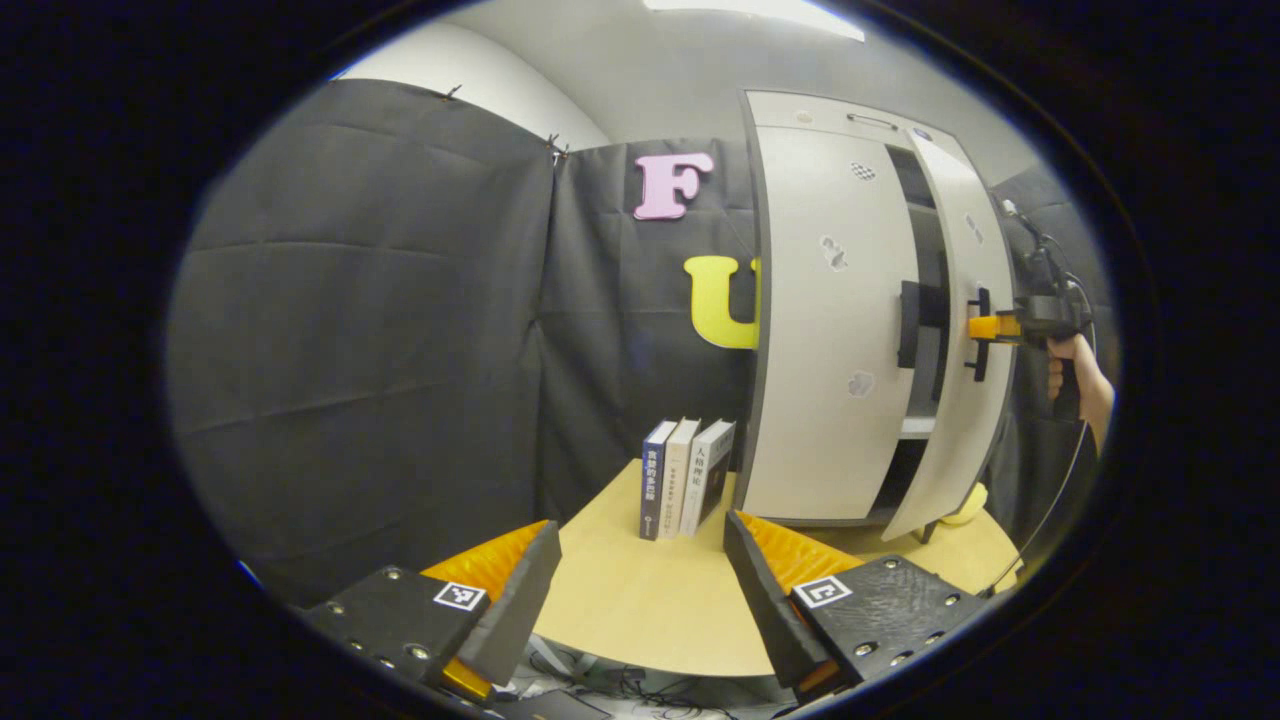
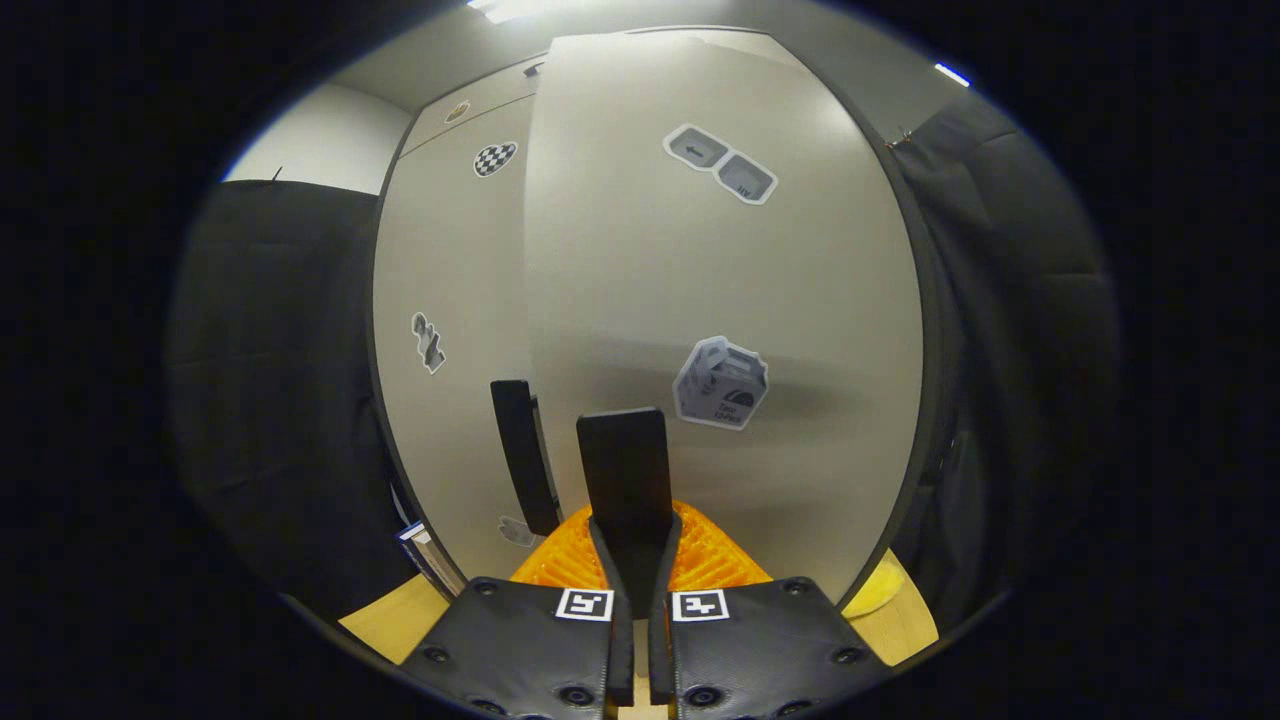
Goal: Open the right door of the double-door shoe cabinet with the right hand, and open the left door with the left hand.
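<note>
The white shoe cabinet (image 1: pixel 800 115) stands on the table at the right of the left gripper view. Its right door (image 1: pixel 965 420) is swung a little way out, showing a dark gap and a shelf; the left door (image 1: pixel 820 400) is flush, with its black handle (image 1: pixel 908 323) free. A hand holds my right gripper (image 1: pixel 985 327) at the right door's handle. In the right gripper view my right gripper (image 2: pixel 632 530) is shut on that black handle (image 2: pixel 625 460), with the right door (image 2: pixel 720 270) close ahead and the left handle (image 2: pixel 520 450) beside it. My left gripper (image 1: pixel 642 525) is open and holds nothing, well short of the cabinet.
Three books (image 1: pixel 685 480) stand upright on the wooden table (image 1: pixel 620 610), just left of the cabinet. A yellow object (image 1: pixel 968 505) lies at the cabinet's foot on the right. Black cloth walls close in the left and back. Cables hang below the table's front edge.
</note>
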{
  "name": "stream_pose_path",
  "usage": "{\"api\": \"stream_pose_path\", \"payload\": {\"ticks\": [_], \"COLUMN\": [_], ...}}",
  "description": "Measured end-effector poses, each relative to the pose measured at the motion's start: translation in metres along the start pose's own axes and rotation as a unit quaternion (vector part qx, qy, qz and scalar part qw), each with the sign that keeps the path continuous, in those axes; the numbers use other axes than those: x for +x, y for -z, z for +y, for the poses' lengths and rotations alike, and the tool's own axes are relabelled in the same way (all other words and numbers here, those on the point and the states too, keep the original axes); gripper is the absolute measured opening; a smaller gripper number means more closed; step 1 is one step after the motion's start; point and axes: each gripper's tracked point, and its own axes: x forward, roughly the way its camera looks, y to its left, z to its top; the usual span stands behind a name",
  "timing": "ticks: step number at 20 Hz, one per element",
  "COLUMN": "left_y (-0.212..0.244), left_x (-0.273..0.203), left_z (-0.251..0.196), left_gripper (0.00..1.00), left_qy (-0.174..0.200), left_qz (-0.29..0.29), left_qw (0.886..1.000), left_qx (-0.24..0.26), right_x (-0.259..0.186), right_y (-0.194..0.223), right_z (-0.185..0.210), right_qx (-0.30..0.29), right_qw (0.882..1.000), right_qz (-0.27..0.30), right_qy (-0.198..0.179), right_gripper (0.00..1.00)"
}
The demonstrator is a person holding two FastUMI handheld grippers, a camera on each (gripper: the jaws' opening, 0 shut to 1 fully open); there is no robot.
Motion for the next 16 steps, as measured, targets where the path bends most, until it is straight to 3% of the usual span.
{"api": "stream_pose_path", "payload": {"ticks": [16], "left_y": [0.001], "left_x": [0.011], "left_z": [-0.066], "left_gripper": [0.95], "left_qy": [0.071], "left_qz": [0.002], "left_qw": [0.997], "left_qx": [0.008], "right_x": [-0.065], "right_y": [0.006], "right_z": [-0.040], "right_qx": [0.006], "right_qw": [1.000], "right_qz": [-0.003], "right_qy": [0.012], "right_gripper": [0.07]}}
